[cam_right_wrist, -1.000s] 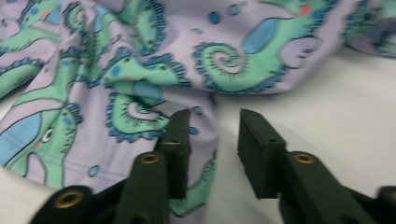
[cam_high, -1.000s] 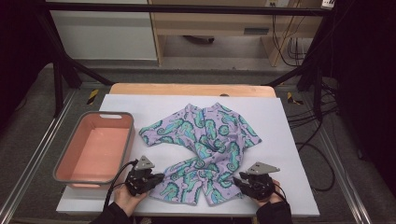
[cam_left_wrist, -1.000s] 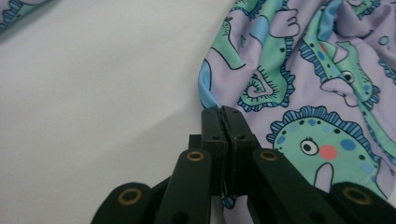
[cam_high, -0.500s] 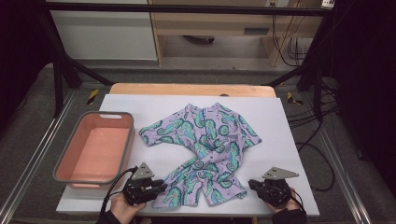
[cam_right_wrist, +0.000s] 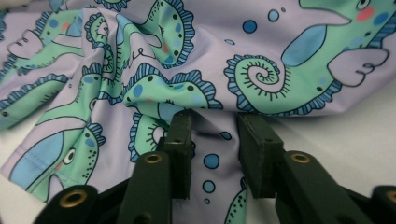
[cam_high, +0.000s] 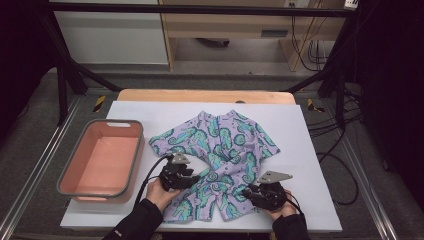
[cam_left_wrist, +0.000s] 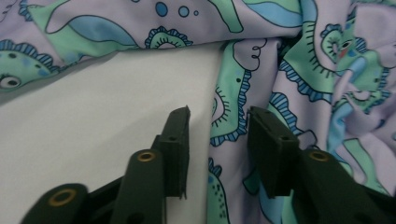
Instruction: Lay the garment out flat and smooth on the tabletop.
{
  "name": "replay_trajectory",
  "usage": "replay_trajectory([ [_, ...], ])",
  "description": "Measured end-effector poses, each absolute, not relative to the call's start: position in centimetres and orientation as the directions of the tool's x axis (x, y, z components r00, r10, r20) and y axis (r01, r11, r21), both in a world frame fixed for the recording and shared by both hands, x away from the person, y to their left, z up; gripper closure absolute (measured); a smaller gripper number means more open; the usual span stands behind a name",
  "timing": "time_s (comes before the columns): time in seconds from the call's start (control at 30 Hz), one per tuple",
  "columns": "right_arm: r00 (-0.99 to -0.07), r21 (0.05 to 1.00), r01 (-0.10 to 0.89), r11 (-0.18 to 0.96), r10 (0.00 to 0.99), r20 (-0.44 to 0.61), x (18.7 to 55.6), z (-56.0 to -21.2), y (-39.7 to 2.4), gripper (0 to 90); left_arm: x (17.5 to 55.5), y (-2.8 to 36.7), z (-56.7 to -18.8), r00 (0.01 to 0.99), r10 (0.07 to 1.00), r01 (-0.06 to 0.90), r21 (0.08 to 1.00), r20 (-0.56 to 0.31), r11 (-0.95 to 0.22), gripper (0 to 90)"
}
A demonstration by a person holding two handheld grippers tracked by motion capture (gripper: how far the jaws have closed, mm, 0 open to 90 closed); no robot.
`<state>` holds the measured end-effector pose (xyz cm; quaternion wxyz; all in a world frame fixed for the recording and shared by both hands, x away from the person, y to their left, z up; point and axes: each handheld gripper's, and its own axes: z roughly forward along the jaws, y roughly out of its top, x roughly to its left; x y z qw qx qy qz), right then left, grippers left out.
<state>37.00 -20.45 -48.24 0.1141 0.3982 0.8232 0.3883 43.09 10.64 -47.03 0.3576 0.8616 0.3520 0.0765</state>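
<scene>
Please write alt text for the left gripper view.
Two black jaws of the left gripper stand apart over the edge of a lilac seahorse-print garment, with cloth in the gap but not pinched. White table cover lies to the left.

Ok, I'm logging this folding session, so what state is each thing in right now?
Seahorse-print garment: lying crumpled and partly folded on the white table cover.
Pink bin: upright, nothing in it, left of the garment.
Left tool: jaws apart, just opened, fabric edge between them, not pinched.
Right tool: jaws apart, fabric between them, not pinched.
</scene>
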Motion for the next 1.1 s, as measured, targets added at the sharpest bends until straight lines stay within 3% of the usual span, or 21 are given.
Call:
replay_trajectory([
  [0.03,-0.665,0.720,0.575,0.388,0.734,0.136,36.9,-48.1,-20.4,85.3,43.0,10.5,-47.1,0.744,0.657,0.548,0.671,-0.118,-0.499,71.9],
  [0.13,-0.673,0.713,0.582,0.391,0.723,0.154,36.7,-47.8,-20.6,88.4,42.5,10.3,-47.1,0.759,0.647,0.517,0.677,-0.080,-0.523,87.1],
  [0.3,-0.654,0.722,0.587,0.366,0.740,0.157,35.6,-46.9,-22.6,88.1,41.4,12.4,-46.3,0.743,0.668,0.506,0.682,-0.034,-0.527,88.5],
  [0.47,-0.604,0.695,0.627,0.352,0.783,0.149,33.9,-46.9,-25.1,87.3,40.0,15.3,-45.5,0.710,0.702,0.526,0.707,-0.058,-0.473,88.5],
  [0.57,-0.609,0.692,0.627,0.358,0.779,0.148,33.6,-46.9,-24.9,79.7,39.2,15.8,-45.4,0.712,0.699,0.528,0.707,-0.068,-0.470,88.3],
  [0.67,-0.631,0.725,0.583,0.366,0.766,0.121,33.7,-46.1,-24.0,66.5,39.3,15.4,-45.4,0.717,0.695,0.515,0.713,-0.054,-0.476,85.5],
  [0.73,-0.649,0.755,0.543,0.368,0.755,0.099,34.1,-45.7,-23.0,60.4,40.2,14.8,-45.5,0.705,0.707,0.521,0.717,-0.056,-0.463,69.6],
  [0.83,-0.638,0.777,0.516,0.361,0.767,0.067,35.6,-45.4,-21.8,55.0,41.9,13.8,-45.7,0.703,0.707,0.527,0.722,-0.074,-0.449,55.7],
  [0.97,-0.570,0.773,0.547,0.321,0.819,0.063,38.5,-45.9,-21.4,55.2,44.2,12.6,-46.5,0.701,0.705,0.551,0.709,-0.107,-0.440,53.2],
  [1.1,-0.508,0.738,0.601,0.306,0.860,0.058,40.9,-47.3,-21.7,55.2,44.9,11.8,-47.1,0.717,0.684,0.559,0.700,-0.138,-0.444,57.9],
])
